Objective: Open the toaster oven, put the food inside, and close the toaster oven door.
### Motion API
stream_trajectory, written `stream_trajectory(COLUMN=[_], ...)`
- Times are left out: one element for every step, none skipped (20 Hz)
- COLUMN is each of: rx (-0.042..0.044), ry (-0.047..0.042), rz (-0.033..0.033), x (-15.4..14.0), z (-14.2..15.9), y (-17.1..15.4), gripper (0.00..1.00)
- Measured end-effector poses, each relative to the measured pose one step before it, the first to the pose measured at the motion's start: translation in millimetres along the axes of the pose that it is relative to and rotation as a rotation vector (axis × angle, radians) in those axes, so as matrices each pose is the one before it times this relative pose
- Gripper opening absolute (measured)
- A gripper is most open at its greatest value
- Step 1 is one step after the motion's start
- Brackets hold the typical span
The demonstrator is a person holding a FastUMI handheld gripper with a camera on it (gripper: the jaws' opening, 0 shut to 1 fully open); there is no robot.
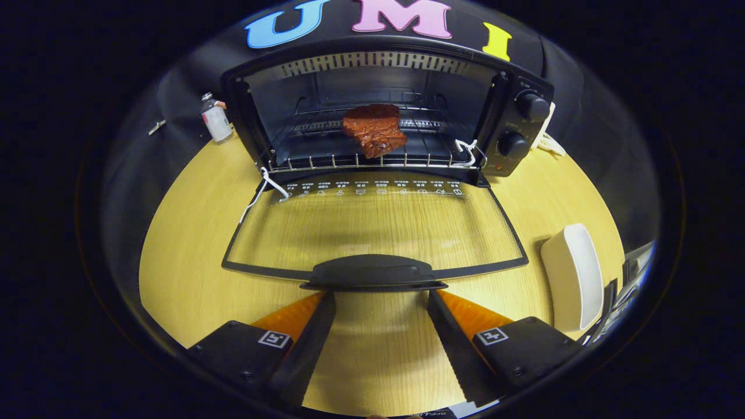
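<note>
The toaster oven (pixel 387 110) is seen at the far side of the wooden tabletop (pixel 186 233), with its glass door (pixel 375 224) folded fully down and lying flat toward the near side. The food (pixel 375 129), a reddish-brown slab, is placed on the wire rack (pixel 326 160) inside the oven, roughly at its middle. The tool (pixel 381 299) is held wide, nothing gripped between its fingers; the fingertips are positioned just below the door handle (pixel 372 272), one near each end of it, and whether they touch it cannot be told. Two knobs (pixel 532 106) are found on the oven's right panel. A small bottle (pixel 216 119) is stood left of the oven, and a white dish (pixel 573 279) is set on the tabletop to the right of the door
</note>
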State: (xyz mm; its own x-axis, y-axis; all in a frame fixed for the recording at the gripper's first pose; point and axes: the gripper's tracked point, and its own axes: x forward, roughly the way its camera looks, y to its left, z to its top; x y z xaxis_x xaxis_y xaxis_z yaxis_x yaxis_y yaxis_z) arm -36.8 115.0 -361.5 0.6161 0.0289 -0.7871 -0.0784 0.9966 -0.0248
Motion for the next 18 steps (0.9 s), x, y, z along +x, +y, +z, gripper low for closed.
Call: stream_trajectory(rx=[0.02268,0.00519,-0.00603,-0.00086,0.00415,0.0045,-0.00087,-0.00281,0.00285,0.00744,0.00919,0.0059,0.00236,0.00031,0.00307,0.00832,0.0142,0.01646], ry=[-0.00212,-0.00202,-0.00007,-0.00877,-0.00955,-0.01371,-0.01322,-0.01545,-0.00994,-0.00694,-0.00748,-0.00735,-0.0128,-0.01718,-0.01828,-0.02263,-0.02371,-0.02447], rz=[0.00214,0.00447,0.00438,0.00549,0.00581,0.00533,0.00391,0.00478,0.00501,0.0069,0.00752,0.0066,0.00484,0.00443,0.00504,0.00638,0.00665,0.00725], x=[-2.74,-2.58,-2.41,-3.11,-4.24,-3.75,-3.43,-5.1,-3.95,-4.25,-3.39,-2.55,-2.35,-4.19,-4.74,-2.18,-1.77,-1.4], z=[2.29,1.99,0.82,1.8,2.38,2.57,3.05,2.98,3.54,3.36,2.91,3.39,4.74,5.08,6.55,7.03,8.29,8.87], y=[1.4,0.23,-0.6,-0.11,0.41,0.78,0.22,0.52,0.39,0.65,1.07,0.46,0.43,0.48,1.31,0.8,1.43,1.54], gripper=[0.99,0.99,0.99,0.98,0.99,0.98,0.99,0.98,0.98,0.98,0.99,0.99,0.99,0.99,0.99,0.99,0.99,0.99])
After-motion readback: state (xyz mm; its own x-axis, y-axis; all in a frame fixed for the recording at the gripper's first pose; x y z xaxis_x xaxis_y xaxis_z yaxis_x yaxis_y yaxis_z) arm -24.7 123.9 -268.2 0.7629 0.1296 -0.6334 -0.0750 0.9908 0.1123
